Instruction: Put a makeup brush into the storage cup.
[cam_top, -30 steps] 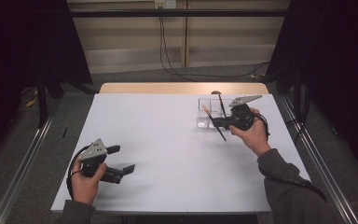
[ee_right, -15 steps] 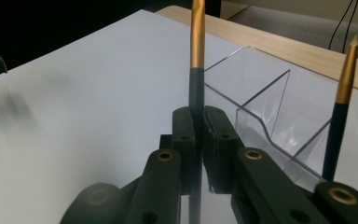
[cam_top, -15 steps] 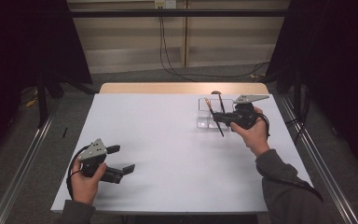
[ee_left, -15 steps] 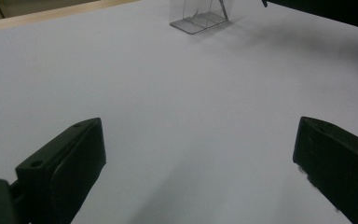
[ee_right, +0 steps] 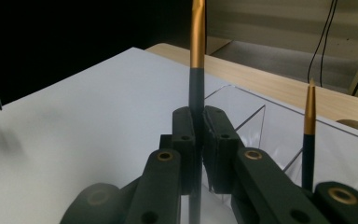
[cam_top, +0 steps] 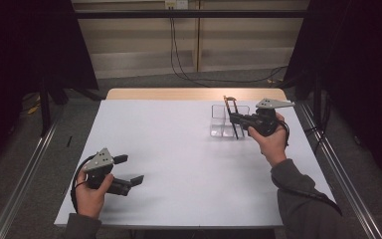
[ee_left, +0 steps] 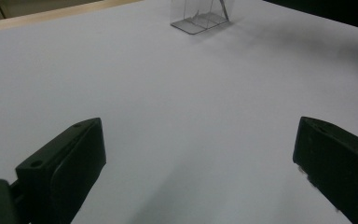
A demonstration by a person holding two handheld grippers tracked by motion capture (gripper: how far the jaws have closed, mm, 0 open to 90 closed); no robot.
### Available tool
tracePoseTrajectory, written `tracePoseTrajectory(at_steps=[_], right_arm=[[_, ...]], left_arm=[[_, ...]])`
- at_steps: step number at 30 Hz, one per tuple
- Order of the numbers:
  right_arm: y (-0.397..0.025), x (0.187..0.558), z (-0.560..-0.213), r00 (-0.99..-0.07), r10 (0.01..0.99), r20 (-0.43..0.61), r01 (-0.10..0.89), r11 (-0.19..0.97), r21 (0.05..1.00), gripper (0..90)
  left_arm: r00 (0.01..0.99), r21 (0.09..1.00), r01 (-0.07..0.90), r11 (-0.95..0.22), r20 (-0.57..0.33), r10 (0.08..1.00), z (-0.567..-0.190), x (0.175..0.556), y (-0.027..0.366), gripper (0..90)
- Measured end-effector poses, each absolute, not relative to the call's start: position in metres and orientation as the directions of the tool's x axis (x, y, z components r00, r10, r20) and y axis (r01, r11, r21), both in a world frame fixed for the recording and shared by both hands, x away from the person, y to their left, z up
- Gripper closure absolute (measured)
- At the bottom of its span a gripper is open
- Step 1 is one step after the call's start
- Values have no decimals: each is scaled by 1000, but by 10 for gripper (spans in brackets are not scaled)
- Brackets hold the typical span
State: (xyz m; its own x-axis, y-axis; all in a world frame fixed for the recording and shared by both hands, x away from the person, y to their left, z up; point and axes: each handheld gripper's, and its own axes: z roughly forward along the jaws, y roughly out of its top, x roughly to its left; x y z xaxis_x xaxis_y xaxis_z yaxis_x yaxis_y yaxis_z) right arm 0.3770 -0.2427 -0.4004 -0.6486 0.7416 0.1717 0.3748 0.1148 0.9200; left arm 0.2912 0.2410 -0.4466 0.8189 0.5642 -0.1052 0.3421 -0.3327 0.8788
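Observation:
My right gripper is shut on a black pencil with a gold end, held nearly upright over a clear compartmented box at the table's far right. In the right gripper view the jaws clamp the pencil's black shaft, and its gold end rises above them. A second matching pencil stands inside the clear box, to the right of the jaws. My left gripper rests open near the front left corner with nothing between its jaws. The box lies far ahead of it.
The white tabletop has a bare wooden strip along its far edge. Metal rails run along both sides of the table. Dark curtains flank the room, and cables hang on the back wall.
The right gripper has shifted a little right and away, over the clear box, and swung the pencil from a slant to nearly upright. The left gripper has stayed put.

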Motion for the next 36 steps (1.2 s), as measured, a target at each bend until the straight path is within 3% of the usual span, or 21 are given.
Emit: tracePoseTrajectory(at_steps=[36], right_arm=[[-242, 387, -383, -578, 799, 166, 286, 7, 958, 841]], left_arm=[[821, 879, 348, -325, -118, 559, -449, 293, 242, 21]])
